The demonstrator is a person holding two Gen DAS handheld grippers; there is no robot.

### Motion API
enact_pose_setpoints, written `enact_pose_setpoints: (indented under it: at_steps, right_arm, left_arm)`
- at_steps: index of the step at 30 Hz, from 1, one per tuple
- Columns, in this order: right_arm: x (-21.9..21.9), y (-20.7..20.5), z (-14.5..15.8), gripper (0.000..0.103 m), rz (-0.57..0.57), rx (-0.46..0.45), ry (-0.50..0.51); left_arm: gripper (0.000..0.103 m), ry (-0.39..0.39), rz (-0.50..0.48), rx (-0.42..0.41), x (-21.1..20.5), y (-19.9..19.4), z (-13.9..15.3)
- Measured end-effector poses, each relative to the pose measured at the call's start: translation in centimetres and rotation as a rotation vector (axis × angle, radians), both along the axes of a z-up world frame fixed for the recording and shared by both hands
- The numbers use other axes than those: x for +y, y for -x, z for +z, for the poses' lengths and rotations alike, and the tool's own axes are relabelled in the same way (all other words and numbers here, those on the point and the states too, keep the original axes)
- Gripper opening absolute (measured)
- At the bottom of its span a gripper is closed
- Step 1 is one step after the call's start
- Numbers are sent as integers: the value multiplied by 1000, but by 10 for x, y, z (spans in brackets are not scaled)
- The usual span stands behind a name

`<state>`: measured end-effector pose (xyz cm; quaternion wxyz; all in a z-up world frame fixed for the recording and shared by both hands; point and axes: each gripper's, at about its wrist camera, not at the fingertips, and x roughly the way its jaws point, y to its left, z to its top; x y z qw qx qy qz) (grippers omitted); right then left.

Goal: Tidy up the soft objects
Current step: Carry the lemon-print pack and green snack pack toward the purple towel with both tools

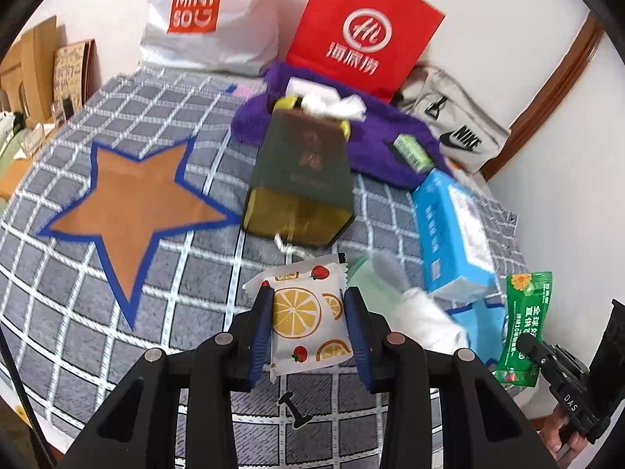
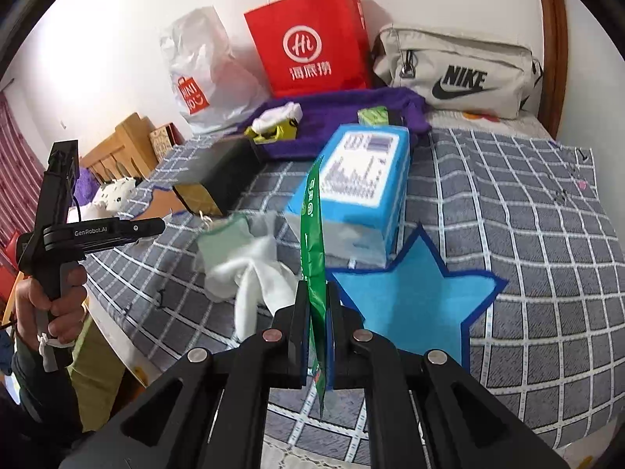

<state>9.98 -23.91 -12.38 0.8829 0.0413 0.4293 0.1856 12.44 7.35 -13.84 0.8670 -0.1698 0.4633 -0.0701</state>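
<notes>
A: Where is the fruit-print packet [image 1: 308,320]?

B: It is between the fingers of the left gripper [image 1: 308,326], clamped at its two long edges, lifted over the checked blanket [image 1: 117,351]. Its long axis points forward, along the fingers.

A: And the right one?

B: The right gripper [image 2: 317,324] is pressed together on the green sachet [image 2: 314,258], held edge-on and upright. The blue star [image 2: 414,305] lies just right of it, the brown star [image 1: 133,203] front-left of the left gripper.
</notes>
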Motion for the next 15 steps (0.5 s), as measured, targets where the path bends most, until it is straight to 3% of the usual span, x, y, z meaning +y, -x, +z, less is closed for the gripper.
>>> enact_pose_setpoints:
  at_steps: [15]
  right_arm:
    - [6,-34,44,7,9,-67,-3]
  left_arm:
    - [35,-15,-2,-89,-2,-18,52]
